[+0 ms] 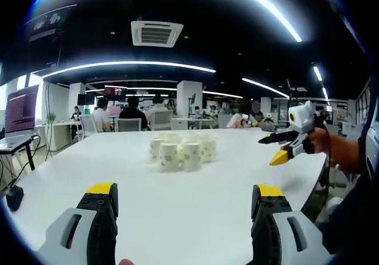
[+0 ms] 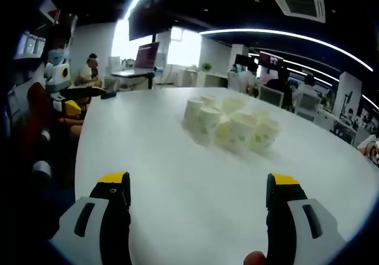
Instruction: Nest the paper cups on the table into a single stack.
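Paper cups [image 1: 180, 150] sit bunched in one tight cluster near the middle of the white surface [image 1: 195, 217], all separate, none nested. They look to be standing mouth-down, touching or just beside each other; insides not visible, so contents can't be told. Pale cups with a faint greenish print. In the right gripper view the same cluster [image 2: 232, 126] lies ahead and slightly right of centre, well apart from the jaws.

Left hand-held gripper [image 1: 185, 203]: jaws spread wide, yellow tips, nothing between them, held low over the near part of the surface and aimed at the cups.

Right hand-held gripper [image 2: 198, 192]: jaws also spread wide and empty, low over the surface [image 2: 177, 176], pointing toward the cluster from the other side. It also appears at the right of the left gripper view [image 1: 283, 147], held in a hand [image 1: 321, 140] above the surface edge, clear of the cups.

Background: office with seated people [image 1: 133, 112] and a monitor [image 1: 21, 109].
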Demonstrator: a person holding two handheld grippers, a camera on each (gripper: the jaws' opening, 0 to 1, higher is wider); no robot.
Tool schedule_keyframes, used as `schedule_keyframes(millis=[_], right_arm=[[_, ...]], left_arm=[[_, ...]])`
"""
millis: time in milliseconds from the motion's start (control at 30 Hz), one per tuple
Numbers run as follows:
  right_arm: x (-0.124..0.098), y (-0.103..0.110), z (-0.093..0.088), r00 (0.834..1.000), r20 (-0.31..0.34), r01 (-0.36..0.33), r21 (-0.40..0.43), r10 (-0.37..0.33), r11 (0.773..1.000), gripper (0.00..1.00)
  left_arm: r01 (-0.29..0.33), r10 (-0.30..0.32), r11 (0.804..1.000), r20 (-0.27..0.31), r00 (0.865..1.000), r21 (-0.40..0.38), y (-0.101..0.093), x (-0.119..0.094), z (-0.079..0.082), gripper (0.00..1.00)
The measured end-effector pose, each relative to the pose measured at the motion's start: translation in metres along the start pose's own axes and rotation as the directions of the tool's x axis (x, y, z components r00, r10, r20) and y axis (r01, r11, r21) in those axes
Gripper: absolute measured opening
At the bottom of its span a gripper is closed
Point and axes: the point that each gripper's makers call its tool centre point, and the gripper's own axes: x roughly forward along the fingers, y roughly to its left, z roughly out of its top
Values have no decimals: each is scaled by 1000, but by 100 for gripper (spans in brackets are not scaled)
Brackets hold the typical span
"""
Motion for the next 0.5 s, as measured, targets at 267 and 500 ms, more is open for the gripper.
schedule_keyframes(millis=[267, 500], right_arm=[[-11, -21, 2, 999, 32, 8, 5, -8, 1000, 99], [-15, -34, 1, 999, 50, 6, 8, -7, 1000, 99]], left_arm=[[27, -27, 1000, -26, 999, 2, -20, 20, 1, 99], [41, -40, 999, -39, 998, 31, -33, 33, 14, 99]])
